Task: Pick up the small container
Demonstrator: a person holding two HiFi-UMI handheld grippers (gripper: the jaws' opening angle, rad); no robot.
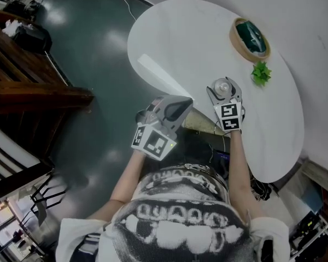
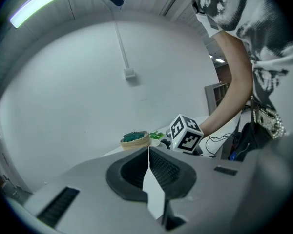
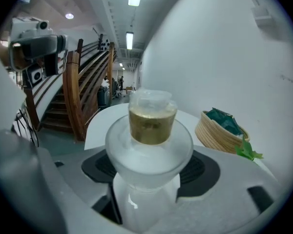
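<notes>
Container (image 3: 152,124) clamped in right claw (image 3: 150,167), left claw (image 2: 149,172) fully closed, empty.

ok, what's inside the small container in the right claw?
The small container in the right claw shows a tan-brown fill through its clear upper wall. Its frosted lower part hides whatever is lower down.

Shirt (image 1: 180,222): short-sleeved, black-and-white print. Left gripper (image 1: 186,103), right gripper (image 1: 224,87): grey shells, black ribbed pads (image 2: 163,168), white cubes (image 1: 153,141) with black square markers.
</notes>
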